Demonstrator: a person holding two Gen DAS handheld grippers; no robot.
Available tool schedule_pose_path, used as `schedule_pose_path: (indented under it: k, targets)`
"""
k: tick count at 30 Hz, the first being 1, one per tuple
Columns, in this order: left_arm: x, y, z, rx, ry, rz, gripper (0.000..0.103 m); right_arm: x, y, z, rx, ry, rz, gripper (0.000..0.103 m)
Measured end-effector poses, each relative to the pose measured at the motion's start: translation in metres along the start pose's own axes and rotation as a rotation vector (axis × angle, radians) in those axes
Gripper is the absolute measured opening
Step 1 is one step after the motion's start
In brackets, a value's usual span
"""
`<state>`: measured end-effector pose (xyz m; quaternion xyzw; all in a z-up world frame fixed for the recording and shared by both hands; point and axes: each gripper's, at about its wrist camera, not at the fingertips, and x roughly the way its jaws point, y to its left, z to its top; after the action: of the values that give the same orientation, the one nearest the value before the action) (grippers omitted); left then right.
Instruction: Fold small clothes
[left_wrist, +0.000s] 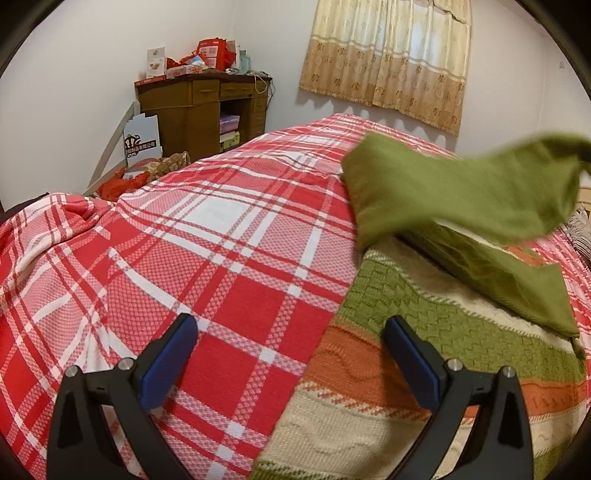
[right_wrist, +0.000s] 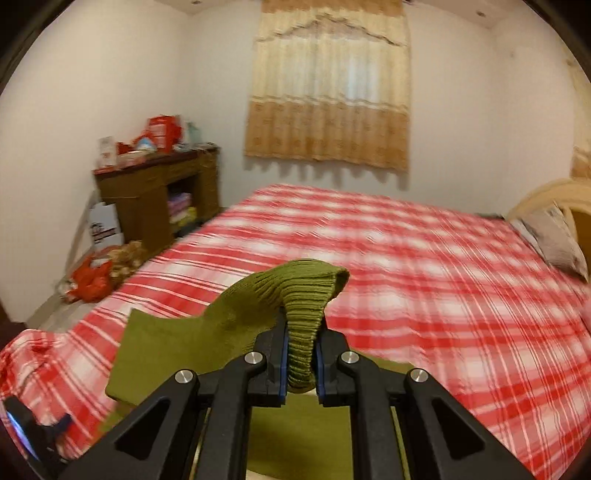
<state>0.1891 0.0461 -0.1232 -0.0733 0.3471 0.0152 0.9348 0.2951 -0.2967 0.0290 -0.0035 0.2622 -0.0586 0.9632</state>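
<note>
A: Start at the right gripper. What has it got?

B: Its jaws are pinched tight on the ribbed cuff of the green sleeve, which bunches up above the pads and trails off toward nine o'clock in the right wrist view, lifted off the plaid bedspread. The view is motion-blurred, so fine detail is lost.

A: And the left gripper?

B: Spread wide and holding nothing. It hangs over the near edge of the striped sweater, one finger over the bedspread, the other above the knit.

A: Where does the sweater lie from there?

B: From twelve round to three o'clock of the left gripper, flat on the bed. In the left wrist view the lifted sleeve crosses above the body with its long axis about nine to three: the cuff end leaves the frame at three o'clock, the wider end points to ten.

A: So which hand matters next?

B: My judgement is the right one; it already has the cuff and would lay the sleeve across the body. The left is nearer the hem and could pin it. I can't tell where the other sleeve is.
</note>
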Motion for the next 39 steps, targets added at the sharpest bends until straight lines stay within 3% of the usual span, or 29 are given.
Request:
schedule_pose_path:
  k: [4,10,14,16,18,21,22,24,29,34,36,39]
  targets:
    - [0.001,-0.001,0.0,0.005,0.002,0.009,0.103,0.022,-0.044,-0.037,0.066,0.085,-0.056,0.01]
    - [0.003,-0.001,0.001,0.012,0.005,0.019,0.103,0.062,-0.072,-0.1,0.037,0.226,-0.153,0.011]
    - [0.005,-0.002,0.001,0.018,0.008,0.026,0.103,0.077,-0.09,-0.134,0.078,0.33,-0.127,0.011]
    - [0.005,-0.003,0.001,0.022,0.011,0.029,0.103,0.066,-0.095,-0.136,0.106,0.315,-0.087,0.012]
    - [0.006,-0.004,0.001,0.026,0.012,0.034,0.103,0.055,-0.102,-0.133,0.126,0.335,-0.104,0.014]
    - [0.007,-0.005,0.001,0.027,0.012,0.035,0.103,0.022,-0.113,-0.13,0.138,0.257,-0.305,0.014]
    - [0.007,-0.005,0.001,0.029,0.013,0.037,0.103,0.009,-0.113,-0.127,0.15,0.212,-0.315,0.014]
    - [0.008,-0.007,0.002,0.037,0.015,0.051,0.103,-0.002,-0.106,-0.121,0.162,0.177,-0.23,0.014]
    - [0.008,-0.008,0.001,0.048,0.021,0.068,0.103,0.018,-0.058,-0.115,0.091,0.213,-0.046,0.014]
    - [0.008,-0.008,0.001,0.047,0.02,0.066,0.103,0.068,-0.033,-0.137,0.087,0.35,-0.016,0.014]
    - [0.008,-0.008,0.001,0.047,0.02,0.066,0.103,0.068,-0.034,-0.142,0.084,0.316,-0.023,0.018]
    - [0.008,-0.008,0.001,0.047,0.02,0.065,0.103,0.063,-0.032,-0.14,0.042,0.356,-0.047,0.023]
